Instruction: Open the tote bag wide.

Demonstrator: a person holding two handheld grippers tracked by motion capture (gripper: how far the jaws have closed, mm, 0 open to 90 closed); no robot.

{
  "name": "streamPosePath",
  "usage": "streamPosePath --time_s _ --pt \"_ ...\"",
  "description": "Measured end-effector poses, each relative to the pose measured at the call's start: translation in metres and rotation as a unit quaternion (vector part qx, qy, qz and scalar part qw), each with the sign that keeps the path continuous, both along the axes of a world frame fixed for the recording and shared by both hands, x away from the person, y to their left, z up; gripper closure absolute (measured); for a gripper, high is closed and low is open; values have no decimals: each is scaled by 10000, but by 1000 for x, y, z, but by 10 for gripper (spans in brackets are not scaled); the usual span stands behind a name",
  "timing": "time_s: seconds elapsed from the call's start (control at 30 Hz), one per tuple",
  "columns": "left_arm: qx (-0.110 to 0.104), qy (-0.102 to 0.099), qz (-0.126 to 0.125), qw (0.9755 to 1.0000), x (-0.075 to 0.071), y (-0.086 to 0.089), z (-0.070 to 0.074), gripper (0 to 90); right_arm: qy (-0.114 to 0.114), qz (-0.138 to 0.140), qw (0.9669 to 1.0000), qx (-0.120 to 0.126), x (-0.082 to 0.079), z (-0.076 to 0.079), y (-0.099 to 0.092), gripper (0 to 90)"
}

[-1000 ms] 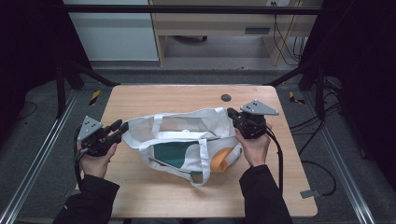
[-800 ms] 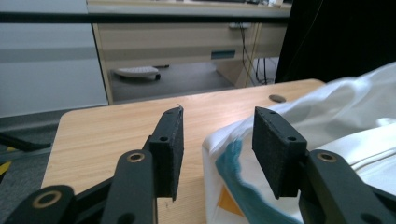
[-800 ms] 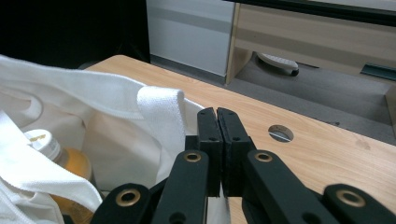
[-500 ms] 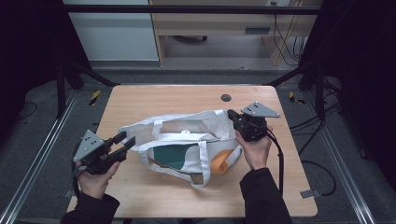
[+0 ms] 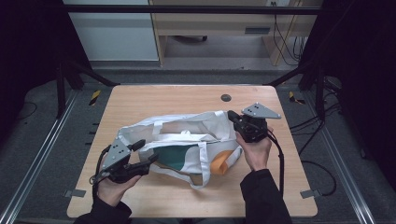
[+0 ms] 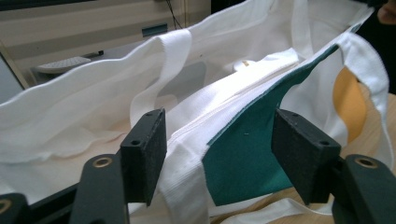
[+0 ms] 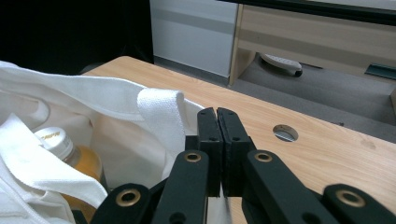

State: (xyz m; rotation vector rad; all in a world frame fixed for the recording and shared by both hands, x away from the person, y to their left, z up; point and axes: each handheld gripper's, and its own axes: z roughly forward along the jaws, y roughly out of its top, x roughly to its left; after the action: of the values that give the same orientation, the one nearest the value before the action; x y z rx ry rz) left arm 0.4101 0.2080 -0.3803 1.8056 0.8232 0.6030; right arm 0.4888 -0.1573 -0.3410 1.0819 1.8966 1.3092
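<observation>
Dark curtains ringed the wooden surface (image 5: 154,100) where a white canvas tote bag with a green panel (image 5: 187,144) lay mid-surface. My right gripper (image 5: 232,115) was clamped on its far-right rim; my left gripper (image 5: 145,153) gaped at the near-left edge. Opening the bag seemed underway; next, pinch that rim. The bottle's label inside was unreadable.
</observation>
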Motion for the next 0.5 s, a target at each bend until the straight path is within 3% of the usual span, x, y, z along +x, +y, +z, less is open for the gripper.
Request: streamPosePath --time_s 0.1,0.23,0.37,0.5 --pt "181 -7 194 9996 6 -8 -4 411 4 11 10000 -9 1 -1 1 893" --pt "501 43 346 9981 9 -13 -5 649 41 -10 10000 -42 3 -2 2 894" --pt "715 4 223 9972 6 -13 -6 823 52 -169 9998 -49 6 -3 2 895" --pt "766 99 -114 9969 1 -11 -14 862 183 -386 9991 -68 17 -9 3 895"
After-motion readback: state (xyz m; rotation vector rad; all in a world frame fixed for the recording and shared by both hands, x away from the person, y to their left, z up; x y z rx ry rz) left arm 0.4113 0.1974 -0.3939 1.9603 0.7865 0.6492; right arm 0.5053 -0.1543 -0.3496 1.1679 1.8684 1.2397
